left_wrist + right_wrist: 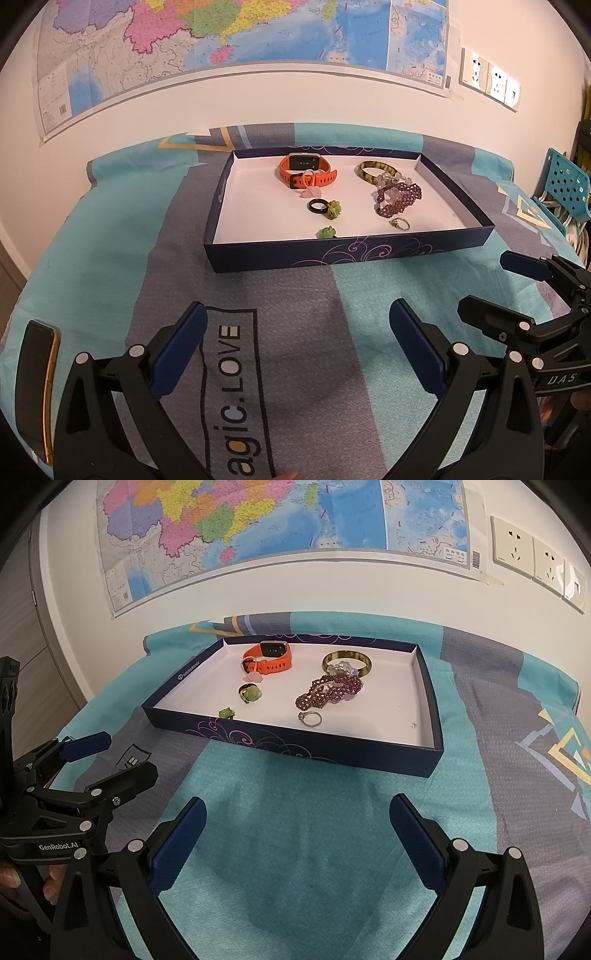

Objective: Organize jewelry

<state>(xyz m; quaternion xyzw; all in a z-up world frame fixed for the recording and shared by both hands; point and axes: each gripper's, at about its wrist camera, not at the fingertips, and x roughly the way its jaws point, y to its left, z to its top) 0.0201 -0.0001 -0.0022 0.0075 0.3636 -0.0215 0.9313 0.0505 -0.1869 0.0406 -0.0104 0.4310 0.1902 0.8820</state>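
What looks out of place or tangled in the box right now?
The purple beaded bracelet lies bunched up, overlapping the clear bead strand and the striped bangle. Nothing is spilled outside the box.

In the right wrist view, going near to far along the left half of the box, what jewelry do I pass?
Small green charm → green flower ring → orange watch.

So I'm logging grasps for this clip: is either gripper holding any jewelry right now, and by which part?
Nothing is held. The left gripper and right gripper are both open over the cloth, short of the tray.
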